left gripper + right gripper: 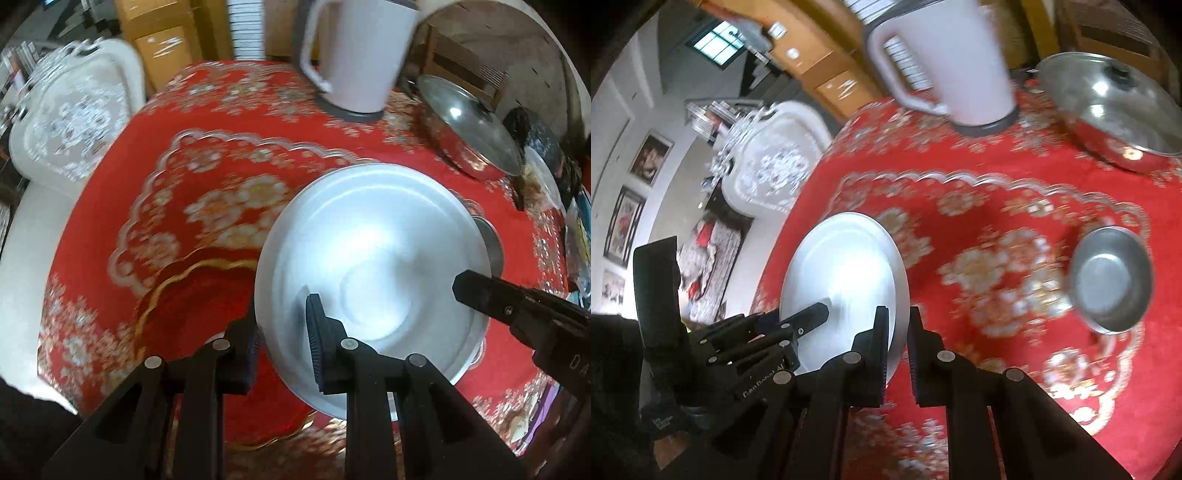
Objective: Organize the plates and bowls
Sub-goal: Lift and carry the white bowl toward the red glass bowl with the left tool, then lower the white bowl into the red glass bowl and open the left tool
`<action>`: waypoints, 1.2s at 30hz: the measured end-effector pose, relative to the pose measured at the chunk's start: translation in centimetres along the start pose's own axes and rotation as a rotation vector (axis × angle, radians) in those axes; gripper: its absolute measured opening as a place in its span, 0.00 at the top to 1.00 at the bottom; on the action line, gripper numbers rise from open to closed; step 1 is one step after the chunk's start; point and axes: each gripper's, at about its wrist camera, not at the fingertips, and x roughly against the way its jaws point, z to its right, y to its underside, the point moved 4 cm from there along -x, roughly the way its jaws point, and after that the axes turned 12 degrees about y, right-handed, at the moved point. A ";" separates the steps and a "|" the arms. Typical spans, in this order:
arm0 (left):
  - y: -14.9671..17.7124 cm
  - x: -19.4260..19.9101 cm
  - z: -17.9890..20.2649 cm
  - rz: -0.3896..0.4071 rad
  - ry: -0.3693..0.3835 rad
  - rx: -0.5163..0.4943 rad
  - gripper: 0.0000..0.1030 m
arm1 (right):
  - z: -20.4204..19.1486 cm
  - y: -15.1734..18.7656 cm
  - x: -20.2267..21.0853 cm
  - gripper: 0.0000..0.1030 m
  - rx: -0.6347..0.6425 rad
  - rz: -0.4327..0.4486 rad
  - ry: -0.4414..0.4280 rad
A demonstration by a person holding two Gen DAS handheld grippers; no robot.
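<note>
A deep silver plate [373, 236] [846, 273] hangs tilted above the red tablecloth, held from two sides. My left gripper [282, 339] is shut on its near-left rim, one finger inside the dish and one outside. My right gripper [899, 332] is shut on the opposite rim; its finger [476, 291] shows over the plate's right side in the left wrist view. A small steel bowl [1112, 280] [493, 243] sits on the cloth to the right, mostly hidden behind the plate in the left view. A gold-rimmed clear plate [173, 291] lies under the plate's left edge.
A white jug [354, 55] [945, 62] stands at the back of the table. A lidded steel pot [469, 125] [1115, 110] sits at the back right. A white patterned chair [74, 110] [768, 162] stands past the table's left edge.
</note>
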 end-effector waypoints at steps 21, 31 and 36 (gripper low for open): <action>6.1 -1.2 -9.1 -0.046 -0.108 0.149 0.80 | -7.4 4.6 -7.9 0.88 0.129 -0.161 0.009; 6.1 -1.6 -9.3 -0.031 -0.102 0.156 0.76 | -7.0 4.5 -8.0 0.73 0.133 -0.164 0.022; 5.5 -0.2 -9.2 0.012 -0.144 0.139 0.58 | -6.5 4.2 -6.9 0.70 0.123 -0.139 0.023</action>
